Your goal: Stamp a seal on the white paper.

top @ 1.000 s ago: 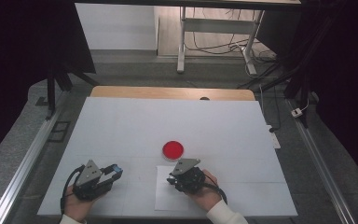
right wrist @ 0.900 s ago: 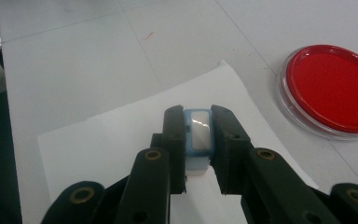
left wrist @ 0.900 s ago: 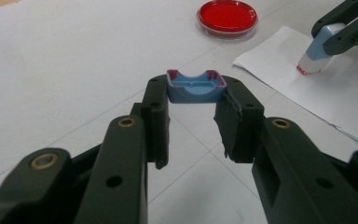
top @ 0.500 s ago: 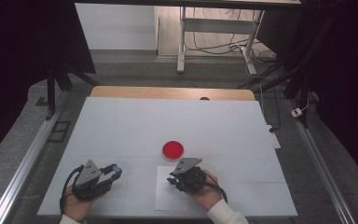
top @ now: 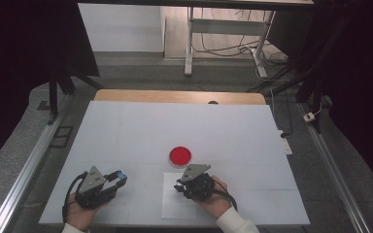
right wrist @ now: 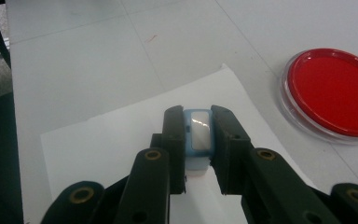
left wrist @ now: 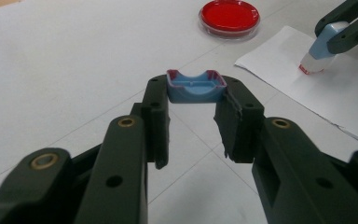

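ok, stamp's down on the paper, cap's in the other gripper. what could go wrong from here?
1. The loose white paper sheet could lift or slide with the light-blue stamp in the right gripper.
2. The blue stamp cap sits only at the tips of the left gripper; it could slip.
3. The red ink pad dish lies close; a swing might nudge it.

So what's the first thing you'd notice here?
Probably the bright red round dish in the middle of the white table, just beyond the sheet of paper. Next, the right claw pressing a light blue stamp down on that paper, while the left claw holds its blue cap nearby.
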